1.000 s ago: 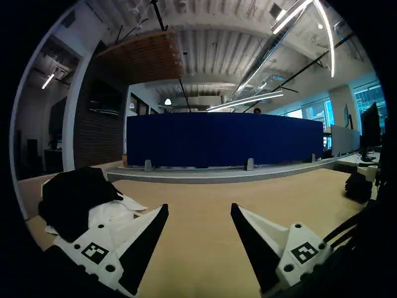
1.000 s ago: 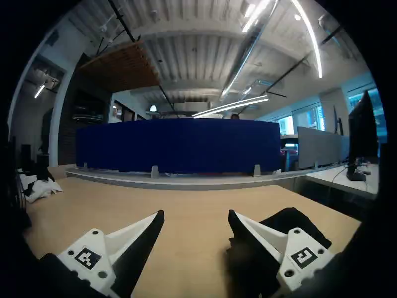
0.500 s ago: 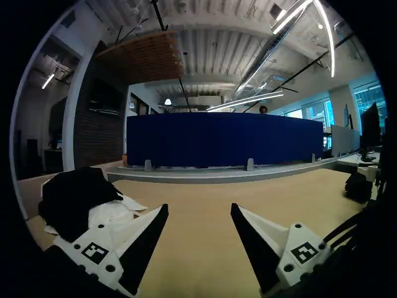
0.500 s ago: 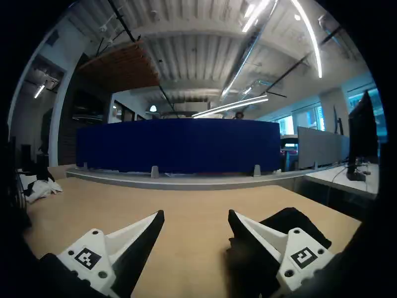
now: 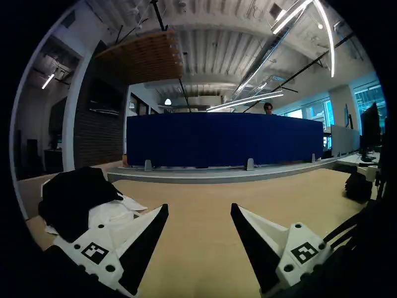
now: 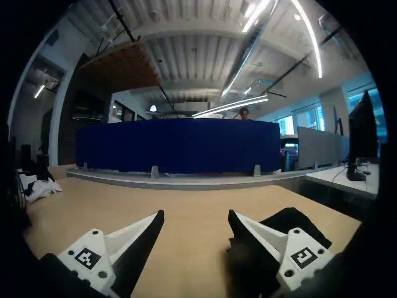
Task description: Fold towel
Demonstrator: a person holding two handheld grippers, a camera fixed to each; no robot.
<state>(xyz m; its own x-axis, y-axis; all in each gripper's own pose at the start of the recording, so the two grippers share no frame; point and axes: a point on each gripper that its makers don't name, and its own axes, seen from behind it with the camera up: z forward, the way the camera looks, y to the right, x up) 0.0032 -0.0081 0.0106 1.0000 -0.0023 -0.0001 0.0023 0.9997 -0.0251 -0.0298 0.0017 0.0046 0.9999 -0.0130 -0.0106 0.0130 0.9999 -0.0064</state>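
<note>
Behind the blue partition [image 5: 223, 139] a person's head [image 5: 268, 106] has risen into sight; nothing else moved. Both pairs of fingers are spread wide over the worktop [image 5: 198, 193], holding nothing. The left gripper [image 5: 199, 213] view has a cloth heap [image 5: 74, 196], black over white, beside its left finger. The right gripper [image 6: 196, 218] view has a black towel [image 6: 297, 218] behind its right finger.

In the right gripper view, the black towel [image 6: 294, 216] at 4 o'clock is mostly tucked behind a finger [image 6: 270, 232] of the right gripper [image 6: 195, 212], and the white-and-black pile [image 6: 42, 187] at 9 o'clock is too small to make out. Over in the left gripper view, the left gripper [image 5: 198, 206] covers the near edge of the white cloth [image 5: 116, 211] at 8 o'clock, and I can't tell what the dark lump [image 5: 358, 186] at 3 o'clock is. The person behind the blue divider [image 5: 223, 139] is hidden, just a head top [image 5: 268, 106] at 12 o'clock.
</note>
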